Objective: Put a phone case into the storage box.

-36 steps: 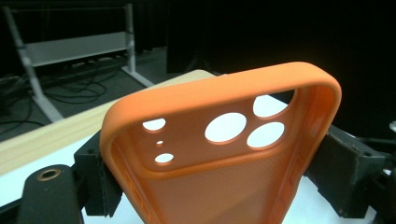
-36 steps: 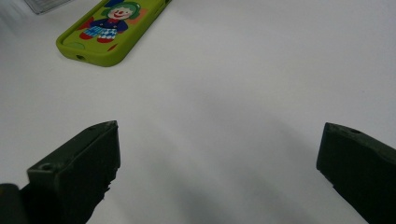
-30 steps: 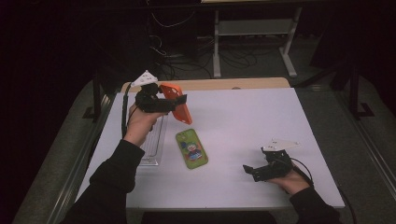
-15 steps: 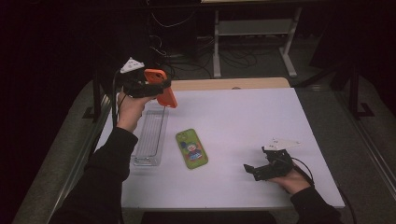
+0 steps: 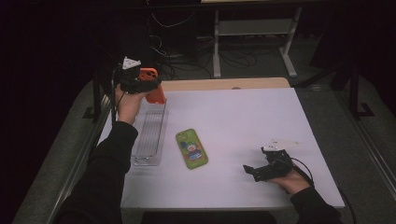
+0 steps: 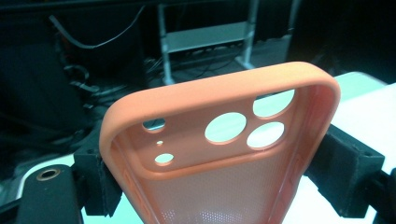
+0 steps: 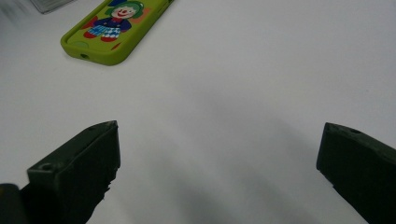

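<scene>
The left claw (image 5: 150, 86) is clamped across the width of an orange, soft silicone phone case (image 6: 224, 154) with round camera cut-outs, one black pad pressing on each long edge. It carries the case in the air above the far end of a clear, narrow plastic tray (image 5: 150, 135) at the left side of the white desk (image 5: 261, 121).

The case looks very light and rubbery. I'd judge that it flexes rather than cracks, so the squeeze can bow its thin walls inward; the matte skin should keep it from slipping. Holding the two side rims near the middle, as here, seems the soundest place, away from the weak strip around the camera holes.

The right claw (image 5: 256, 171) rests low on the near right of the desk with its jaws spread wide and nothing between them. A lime-green phone case (image 5: 191, 148) printed with a clown lies flat between it and the tray.
</scene>
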The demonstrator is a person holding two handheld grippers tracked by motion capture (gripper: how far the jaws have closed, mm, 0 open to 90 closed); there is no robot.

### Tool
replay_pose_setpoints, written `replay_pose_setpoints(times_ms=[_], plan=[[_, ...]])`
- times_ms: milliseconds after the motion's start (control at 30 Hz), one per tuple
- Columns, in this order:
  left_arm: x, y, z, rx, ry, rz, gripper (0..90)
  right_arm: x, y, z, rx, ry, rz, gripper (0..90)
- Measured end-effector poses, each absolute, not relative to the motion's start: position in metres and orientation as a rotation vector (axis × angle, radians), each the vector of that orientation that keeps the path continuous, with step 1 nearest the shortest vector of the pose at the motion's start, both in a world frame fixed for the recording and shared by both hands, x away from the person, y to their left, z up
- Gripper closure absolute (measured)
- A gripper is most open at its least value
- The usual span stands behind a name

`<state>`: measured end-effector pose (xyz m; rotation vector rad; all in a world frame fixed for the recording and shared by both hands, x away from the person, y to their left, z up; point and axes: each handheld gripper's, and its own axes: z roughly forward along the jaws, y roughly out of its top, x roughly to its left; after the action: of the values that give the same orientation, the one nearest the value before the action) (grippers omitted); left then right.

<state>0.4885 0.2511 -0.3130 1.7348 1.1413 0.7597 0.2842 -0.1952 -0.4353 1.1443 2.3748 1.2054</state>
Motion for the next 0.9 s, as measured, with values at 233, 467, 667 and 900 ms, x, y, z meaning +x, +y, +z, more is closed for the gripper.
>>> replay_pose_setpoints(times_ms=[233, 467, 667, 900], plan=[[0.498, 0.253, -0.331, 1.756, 1.209, 0.794, 15.6, 0.284, -0.196, -0.435, 1.14, 2.375, 1.209, 0.0], [0.505, 0.254, -0.348, 1.755, 1.271, 0.8, 15.4, 0.285, -0.195, -0.436, 1.14, 2.376, 1.215, 0.0], [0.508, 0.254, -0.36, 1.74, 1.298, 0.795, 15.2, 0.285, -0.196, -0.436, 1.139, 2.378, 1.216, 0.0], [0.51, 0.246, -0.369, 1.797, 1.28, 0.816, 15.0, 0.284, -0.196, -0.435, 1.141, 2.377, 1.218, 0.0]])
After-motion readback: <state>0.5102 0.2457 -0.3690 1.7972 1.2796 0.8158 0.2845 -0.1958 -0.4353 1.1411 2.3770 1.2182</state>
